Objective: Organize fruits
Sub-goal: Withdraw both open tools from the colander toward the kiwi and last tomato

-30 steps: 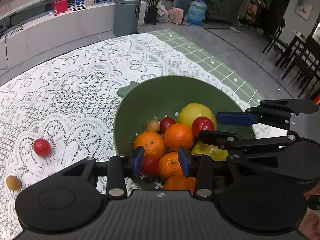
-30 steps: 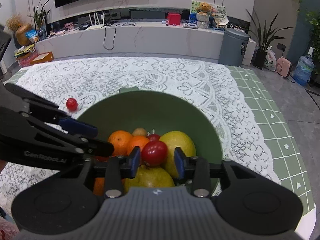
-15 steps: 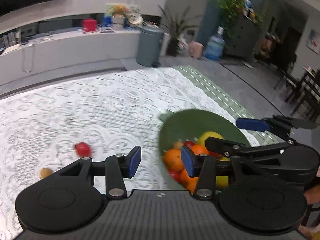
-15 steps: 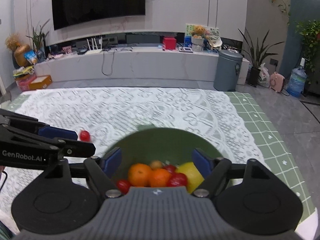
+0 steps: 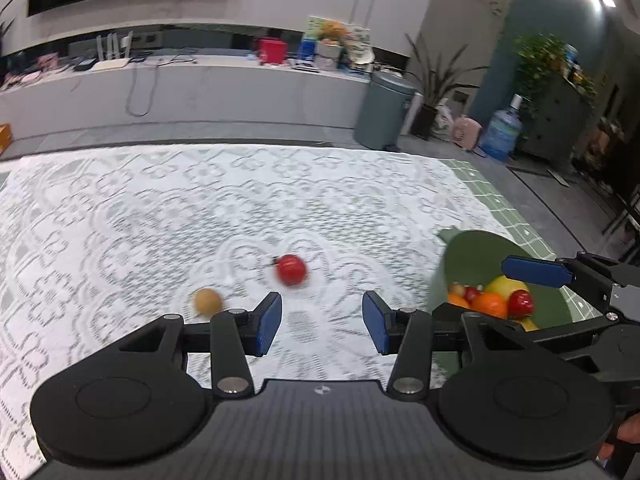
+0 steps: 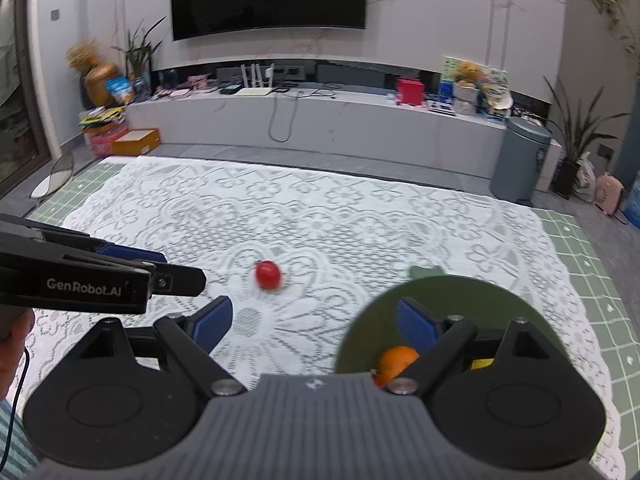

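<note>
A green bowl (image 5: 472,252) of oranges, red and yellow fruit sits on the lace cloth at the right; it also shows in the right wrist view (image 6: 460,292). A red tomato (image 5: 291,270) and a small tan fruit (image 5: 207,301) lie loose on the cloth. The tomato also shows in the right wrist view (image 6: 267,274). My left gripper (image 5: 322,320) is open and empty, just short of the tomato. My right gripper (image 6: 314,322) is open wide and empty, with its right finger over the bowl; it shows from the side in the left wrist view (image 5: 536,272).
The white lace cloth (image 6: 320,216) covers a green checked table (image 6: 580,248). Beyond the far edge stand a long low cabinet (image 6: 320,116) and a grey bin (image 6: 520,160).
My left gripper swung left from above the bowl and now faces the loose tomato. My right gripper let a red fruit go into the bowl, opened wide and pulled back.
</note>
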Demonstrator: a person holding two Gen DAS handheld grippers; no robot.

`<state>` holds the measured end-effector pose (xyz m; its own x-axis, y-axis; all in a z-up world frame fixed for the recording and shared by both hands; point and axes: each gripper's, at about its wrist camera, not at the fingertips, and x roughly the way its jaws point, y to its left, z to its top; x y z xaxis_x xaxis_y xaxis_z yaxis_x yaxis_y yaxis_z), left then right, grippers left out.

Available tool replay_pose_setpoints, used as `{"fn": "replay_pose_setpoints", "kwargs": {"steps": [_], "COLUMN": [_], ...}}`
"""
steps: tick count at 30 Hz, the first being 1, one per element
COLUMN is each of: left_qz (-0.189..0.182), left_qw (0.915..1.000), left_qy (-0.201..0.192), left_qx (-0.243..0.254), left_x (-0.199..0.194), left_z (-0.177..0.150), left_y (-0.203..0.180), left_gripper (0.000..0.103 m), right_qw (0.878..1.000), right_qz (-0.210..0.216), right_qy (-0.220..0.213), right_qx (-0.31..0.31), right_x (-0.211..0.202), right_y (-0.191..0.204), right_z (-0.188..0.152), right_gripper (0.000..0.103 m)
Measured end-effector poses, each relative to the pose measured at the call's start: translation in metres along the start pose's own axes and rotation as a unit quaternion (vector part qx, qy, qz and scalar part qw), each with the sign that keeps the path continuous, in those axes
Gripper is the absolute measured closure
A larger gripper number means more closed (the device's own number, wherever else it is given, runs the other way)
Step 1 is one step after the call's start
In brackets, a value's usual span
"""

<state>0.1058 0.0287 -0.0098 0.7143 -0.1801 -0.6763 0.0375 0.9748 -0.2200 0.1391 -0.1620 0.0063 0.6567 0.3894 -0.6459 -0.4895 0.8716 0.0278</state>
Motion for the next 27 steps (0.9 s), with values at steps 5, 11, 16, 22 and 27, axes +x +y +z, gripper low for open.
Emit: {"fn": "replay_pose_setpoints", "kwargs": {"steps": [5, 11, 16, 22, 27], "left_qz": [0.011, 0.023, 0.025, 0.017, 0.024], "left_qw": [0.9996, 0.9985, 0.9973, 0.9955, 0.9936], "left_qy": [-0.001, 0.007, 0.017, 0.033, 0.045], "left_qx": [-0.026, -0.05, -0.067, -0.087, -0.101], "left_x": [-0.004, 0.002, 0.01, 0.026, 0.044], "left_z": [-0.006, -0.011, -0.016, -0.017, -0.014], "left_y": [0.024, 0.045, 0.059, 0.071, 0.08], "left_gripper": [0.048, 0.048, 0.048, 0.048, 0.05], "right_qw": [1.0, 0.999, 0.999, 0.996, 0.995], "right_qz": [0.008, 0.013, 0.014, 0.022, 0.03], "right_qy": [0.008, 0.03, 0.046, 0.073, 0.08], "right_qx": [-0.006, -0.009, -0.023, -0.04, -0.051], "right_x": [0.016, 0.038, 0.055, 0.08, 0.096], "right_y": [0.016, 0.029, 0.036, 0.04, 0.044], "right_z": [0.004, 0.007, 0.008, 0.01, 0.015], "right_gripper": [0.017, 0.018, 0.029, 0.049, 0.053]}}
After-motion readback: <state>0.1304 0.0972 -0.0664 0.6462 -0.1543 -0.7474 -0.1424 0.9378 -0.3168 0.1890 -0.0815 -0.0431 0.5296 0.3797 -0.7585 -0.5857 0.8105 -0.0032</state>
